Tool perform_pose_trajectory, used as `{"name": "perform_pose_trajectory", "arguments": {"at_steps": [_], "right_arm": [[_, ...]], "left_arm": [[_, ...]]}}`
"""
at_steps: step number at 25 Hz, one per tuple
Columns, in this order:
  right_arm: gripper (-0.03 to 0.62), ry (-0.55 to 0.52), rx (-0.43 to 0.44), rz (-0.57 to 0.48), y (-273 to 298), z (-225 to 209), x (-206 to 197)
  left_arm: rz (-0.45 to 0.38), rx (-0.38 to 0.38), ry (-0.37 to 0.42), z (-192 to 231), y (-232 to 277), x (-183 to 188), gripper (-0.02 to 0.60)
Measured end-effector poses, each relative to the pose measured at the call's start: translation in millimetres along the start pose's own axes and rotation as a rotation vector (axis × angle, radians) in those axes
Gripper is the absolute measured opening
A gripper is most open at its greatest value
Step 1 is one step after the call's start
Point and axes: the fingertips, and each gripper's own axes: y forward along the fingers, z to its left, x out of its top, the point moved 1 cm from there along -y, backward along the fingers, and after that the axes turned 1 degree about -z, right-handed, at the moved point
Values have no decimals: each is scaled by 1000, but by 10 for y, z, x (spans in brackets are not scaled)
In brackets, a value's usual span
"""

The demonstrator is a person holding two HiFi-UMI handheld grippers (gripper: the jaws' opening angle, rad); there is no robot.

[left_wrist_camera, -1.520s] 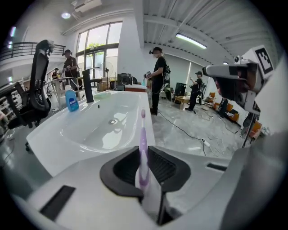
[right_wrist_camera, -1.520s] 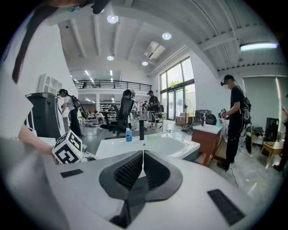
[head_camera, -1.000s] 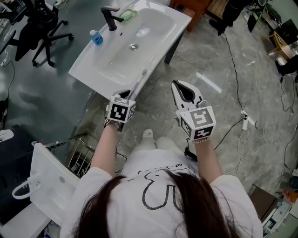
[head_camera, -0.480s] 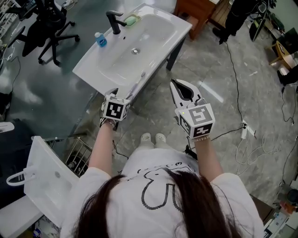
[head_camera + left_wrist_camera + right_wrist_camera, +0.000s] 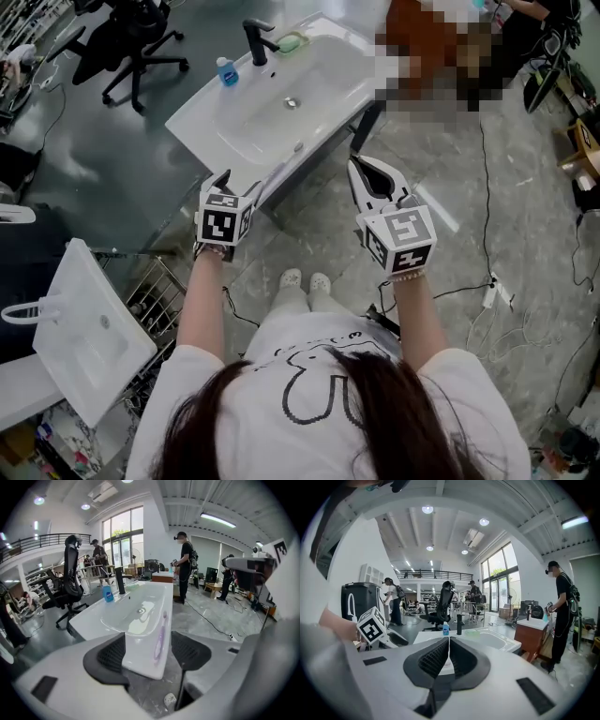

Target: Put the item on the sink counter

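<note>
The pale purple toothbrush (image 5: 159,638) lies on the white basin worktop's (image 5: 117,620) front rim; left tongs (image 5: 149,654) gape wide facing it, empty; right tongs (image 5: 448,654) closed, empty; blue bottle (image 5: 226,71) beside black tap (image 5: 256,39)

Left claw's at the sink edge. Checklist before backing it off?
1. Toothbrush lying on the sink counter front rim: ok.
2. Left claw jaws wide apart, pads off the toothbrush: ok.
3. Right claw shut, nothing in it: ok.
4. Toothbrush safe from rolling off the edge: cannot tell; it lies close to it.
5. Blue bottle and faucet out of the retreat path: ok, both at the far side of the basin.
</note>
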Motion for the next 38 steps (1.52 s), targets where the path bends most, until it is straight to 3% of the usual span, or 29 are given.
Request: {"name": "perform_pose_trajectory", "arguments": {"at_steps": [9,12,18,21,23,25,31,38], "right_arm": [[31,-21,86,-52,-104,91,95],[31,-21,90,-62,-150,98,98],[31,-33,85,-98,-193,136,212],[31,-40,72,-124,-190,134,305],[31,-44,63,-139,-195,150,374],[31,-54,59,-144,-212,194,445],[31,-85,28,-201,-238,249,808],[29,-174,-30,-251,-328,269,1131]], "left_arm": [[-135,120,-33,42,-587,189,304],[-213,132,-46,27,-771,274,304],[-379,174,8,54,-1169,529,298],[-455,210,38,101,-1366,669,234],[-502,259,63,162,-1500,738,75],[-540,287,79,215,-1623,778,19],[-657,293,76,382,-1937,1024,9],[-740,290,41,529,-2156,1240,9]]}}
